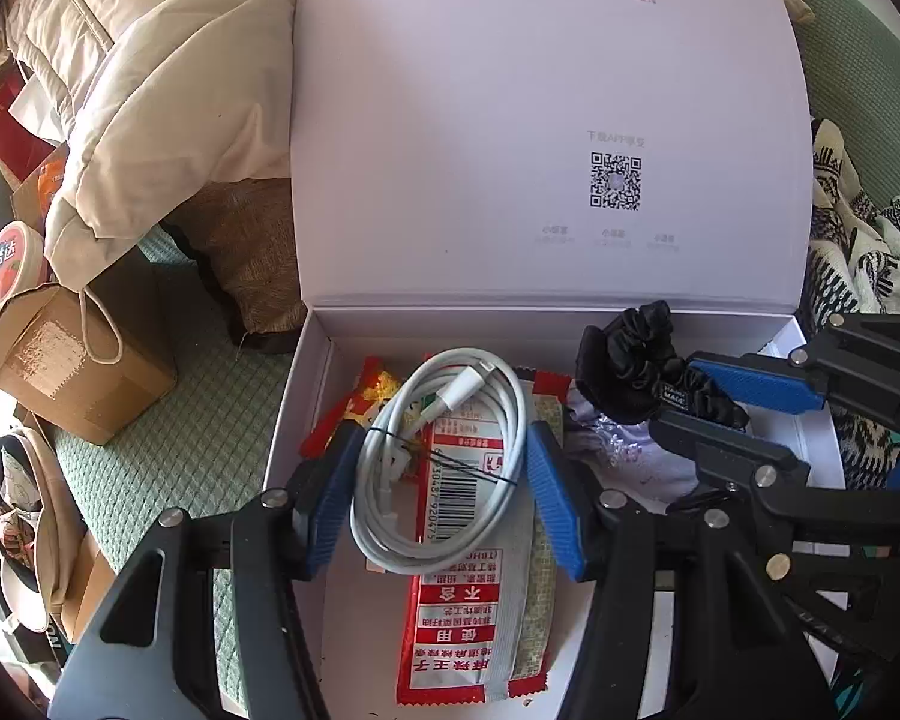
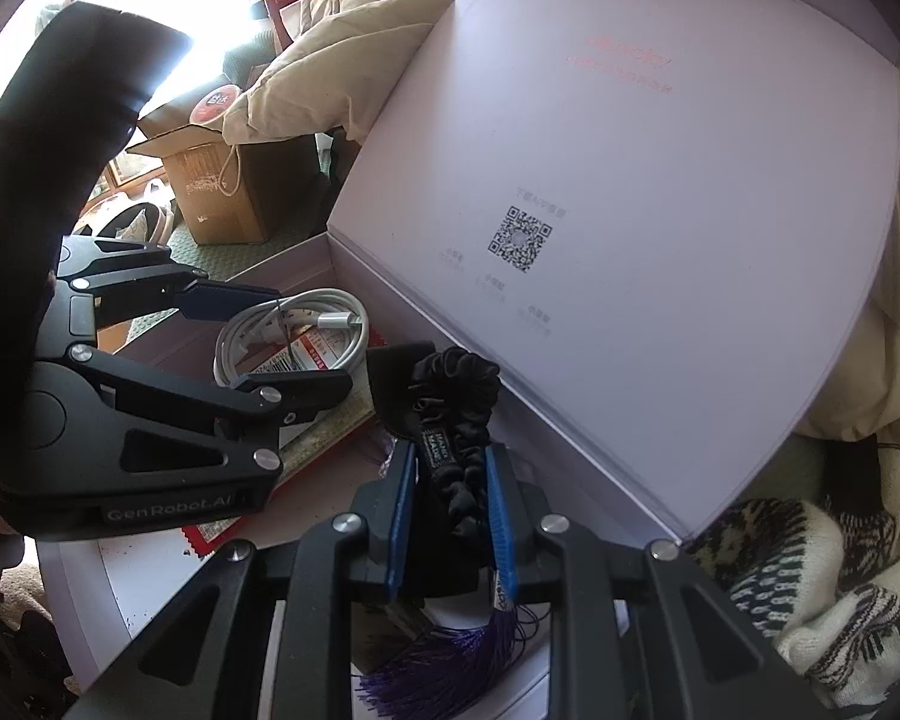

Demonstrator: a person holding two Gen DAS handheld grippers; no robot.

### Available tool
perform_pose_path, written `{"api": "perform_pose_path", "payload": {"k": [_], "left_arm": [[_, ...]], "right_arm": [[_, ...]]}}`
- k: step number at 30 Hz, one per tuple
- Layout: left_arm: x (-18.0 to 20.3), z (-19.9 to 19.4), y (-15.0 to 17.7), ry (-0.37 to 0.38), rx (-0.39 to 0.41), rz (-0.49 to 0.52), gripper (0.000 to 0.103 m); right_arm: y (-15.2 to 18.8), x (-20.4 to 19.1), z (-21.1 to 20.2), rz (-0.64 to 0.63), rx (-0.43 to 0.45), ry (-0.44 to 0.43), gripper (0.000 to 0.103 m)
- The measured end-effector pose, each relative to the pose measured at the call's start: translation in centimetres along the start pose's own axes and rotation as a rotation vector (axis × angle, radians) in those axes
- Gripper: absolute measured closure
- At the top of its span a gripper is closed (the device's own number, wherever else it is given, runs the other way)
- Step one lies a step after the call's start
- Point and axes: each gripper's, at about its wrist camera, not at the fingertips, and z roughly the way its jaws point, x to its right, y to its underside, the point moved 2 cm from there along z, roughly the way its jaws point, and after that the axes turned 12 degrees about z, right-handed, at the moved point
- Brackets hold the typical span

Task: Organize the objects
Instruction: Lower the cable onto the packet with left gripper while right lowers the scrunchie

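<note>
You held the white cable (image 1: 444, 462) and black hair tie (image 2: 456, 420) pinched over the box (image 1: 306, 372) at mid-frame; next, let go.

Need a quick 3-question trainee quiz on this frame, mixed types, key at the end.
1. True or false: the right gripper is shut on the black ruffled fabric scrunchie.
2. The coiled white charging cable sits between the blue pads of which gripper? A) left B) right C) neither
3. Fill in: the red and white printed sachet lies inside the open pale lilac cardboard ____.

Key: 1 true. 2 A, the left gripper, its pads on either side of the coil. 3 box, whose lid stands raised behind it.
</note>
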Motion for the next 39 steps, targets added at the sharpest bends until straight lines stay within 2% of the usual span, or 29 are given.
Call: {"api": "perform_pose_path", "payload": {"k": [8,13,23,26,28,36,37,39], "left_arm": [[0.0,0.6,0.1,-0.004,-0.012,0.018,0.049],[0.2,1.3,0.2,0.000,-0.036,0.034,0.045],[-0.7,1.7,1.2,0.014,-0.045,0.006,0.044],[-1.2,1.4,1.6,0.016,-0.043,-0.020,0.044],[-1.5,1.0,1.9,0.013,-0.038,-0.031,0.042],[-2.8,-1.1,1.8,-0.017,-0.010,-0.064,0.038],[-3.0,-1.5,1.9,-0.021,-0.003,-0.069,0.037],[-3.5,-2.1,1.8,-0.027,0.007,-0.078,0.032]], "right_arm": [[0.1,-0.3,0.2,-0.001,-0.010,0.011,0.080],[0.2,-0.4,0.2,-0.001,-0.017,0.020,0.079],[0.5,-0.6,-0.2,-0.001,-0.034,0.050,0.073],[0.5,-0.6,-0.7,0.005,-0.030,0.051,0.072],[0.5,-0.7,-1.2,0.005,-0.024,0.055,0.066],[0.3,-0.5,-3.7,0.014,0.011,0.057,0.063],[-0.6,0.1,-3.8,0.014,0.015,0.058,0.061],[-0.9,0.0,-4.5,0.013,0.025,0.068,0.058]]}}
